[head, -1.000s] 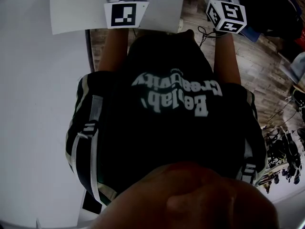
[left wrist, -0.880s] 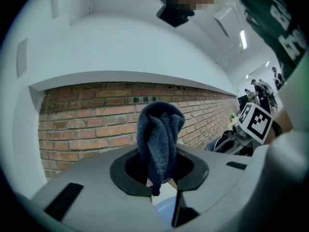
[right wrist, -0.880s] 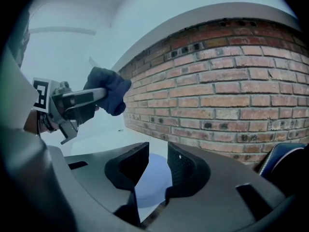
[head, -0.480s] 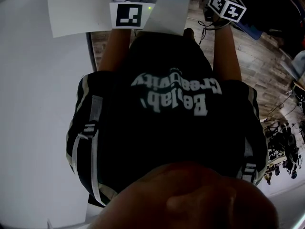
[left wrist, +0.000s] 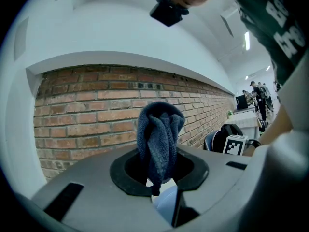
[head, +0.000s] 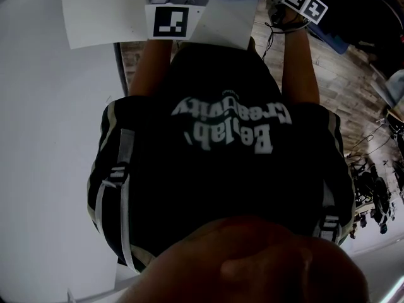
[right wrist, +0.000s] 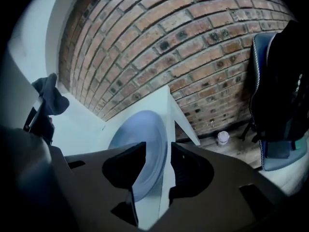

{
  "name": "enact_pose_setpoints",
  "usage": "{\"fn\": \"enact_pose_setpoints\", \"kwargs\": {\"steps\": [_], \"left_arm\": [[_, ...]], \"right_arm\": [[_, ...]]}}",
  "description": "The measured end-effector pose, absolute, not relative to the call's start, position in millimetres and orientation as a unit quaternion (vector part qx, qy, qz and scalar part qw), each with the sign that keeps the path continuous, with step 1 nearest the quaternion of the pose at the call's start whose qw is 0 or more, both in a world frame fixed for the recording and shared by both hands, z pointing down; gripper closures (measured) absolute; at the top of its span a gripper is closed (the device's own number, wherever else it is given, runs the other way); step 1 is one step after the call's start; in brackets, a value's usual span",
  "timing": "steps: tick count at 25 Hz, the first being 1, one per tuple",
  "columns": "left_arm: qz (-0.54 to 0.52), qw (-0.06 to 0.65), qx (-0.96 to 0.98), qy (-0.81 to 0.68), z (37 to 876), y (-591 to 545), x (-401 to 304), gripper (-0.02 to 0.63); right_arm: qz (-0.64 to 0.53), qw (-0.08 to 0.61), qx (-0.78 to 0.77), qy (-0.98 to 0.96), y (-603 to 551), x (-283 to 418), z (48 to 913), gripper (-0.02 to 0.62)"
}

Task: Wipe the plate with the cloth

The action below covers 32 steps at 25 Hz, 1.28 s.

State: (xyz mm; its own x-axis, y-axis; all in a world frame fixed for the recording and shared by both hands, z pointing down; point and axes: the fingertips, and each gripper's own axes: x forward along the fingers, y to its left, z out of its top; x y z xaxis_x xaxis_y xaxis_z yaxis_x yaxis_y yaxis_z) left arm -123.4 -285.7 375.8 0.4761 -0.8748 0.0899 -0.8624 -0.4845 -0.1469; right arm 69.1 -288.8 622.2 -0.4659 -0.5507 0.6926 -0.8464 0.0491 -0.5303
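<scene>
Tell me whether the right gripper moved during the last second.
Yes. The right gripper has shifted up the picture, farther beyond the table's near edge; its fingers have just been opening around the plate's rim.

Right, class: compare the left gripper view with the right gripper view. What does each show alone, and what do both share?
Only the left gripper view: the left gripper shut on the dark blue towelling cloth; people far off. Only the right gripper view: the round outline of the pale blue plate on the white table, seen between the right gripper's parted jaws, which have just been opening; a small white pot on the floor. Both: the red brick wall and the cloth; a pale patch under the left jaws may be the plate.
</scene>
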Motion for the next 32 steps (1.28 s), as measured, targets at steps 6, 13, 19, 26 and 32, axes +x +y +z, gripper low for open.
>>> {"fn": "enact_pose_setpoints", "kwargs": {"steps": [6,13,19,26,32], "left_arm": [[-0.080,0.041,-0.858,0.506,384.4,-288.8,-143.3,0.537],[-0.083,0.034,-0.858,0.506,388.2,-289.2,-148.5,0.537],[-0.084,0.031,-0.859,0.504,392.4,-298.1,-146.5,0.537],[-0.079,0.026,-0.862,0.500,393.6,-301.3,-142.3,0.536],[-0.081,0.028,-0.865,0.494,395.0,-299.2,-135.8,0.537]], "right_arm": [[0.513,0.162,0.492,-0.684,-288.4,53.5,651.8,0.453],[0.553,0.160,0.488,-0.656,-282.9,49.6,669.9,0.516],[0.579,0.159,0.469,-0.647,-278.7,47.4,669.9,0.526],[0.600,0.131,0.461,-0.640,-265.7,43.4,674.4,0.529],[0.597,0.105,0.466,-0.644,-267.5,46.1,669.6,0.572]]}}
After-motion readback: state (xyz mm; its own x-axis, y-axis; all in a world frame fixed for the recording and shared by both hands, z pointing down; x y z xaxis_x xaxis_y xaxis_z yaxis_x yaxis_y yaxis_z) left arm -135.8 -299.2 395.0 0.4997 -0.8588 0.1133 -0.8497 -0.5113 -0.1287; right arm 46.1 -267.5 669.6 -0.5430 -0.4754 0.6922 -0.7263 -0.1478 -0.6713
